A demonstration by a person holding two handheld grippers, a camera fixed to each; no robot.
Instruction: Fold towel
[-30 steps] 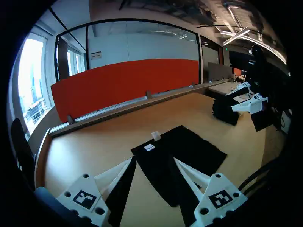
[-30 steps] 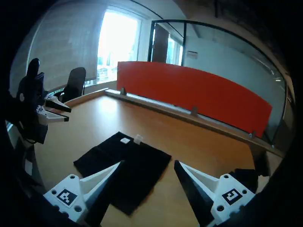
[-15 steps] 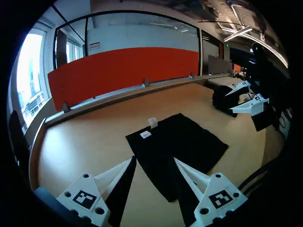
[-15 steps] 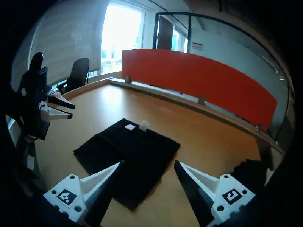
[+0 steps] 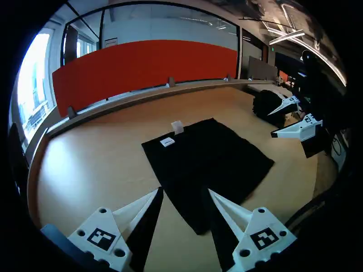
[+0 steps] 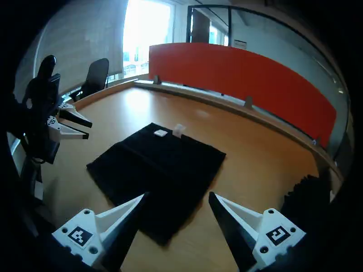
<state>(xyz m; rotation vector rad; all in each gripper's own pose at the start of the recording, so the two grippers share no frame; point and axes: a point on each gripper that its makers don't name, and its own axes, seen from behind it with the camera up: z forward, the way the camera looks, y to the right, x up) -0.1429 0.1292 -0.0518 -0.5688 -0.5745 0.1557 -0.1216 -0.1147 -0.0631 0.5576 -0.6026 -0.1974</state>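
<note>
Towel (image 5: 206,158) looks soft, limp; we'd pinch its 6 o'clock corner; left gripper (image 5: 183,190), right gripper (image 6: 178,195) both spread apart

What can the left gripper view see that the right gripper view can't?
The left gripper view looks across at the right gripper, jaws open, with long ceiling lights above it. The right gripper view looks over at the left gripper, also open, and a black chair. Both have the black towel spread on the wooden table and the orange screen behind.
</note>
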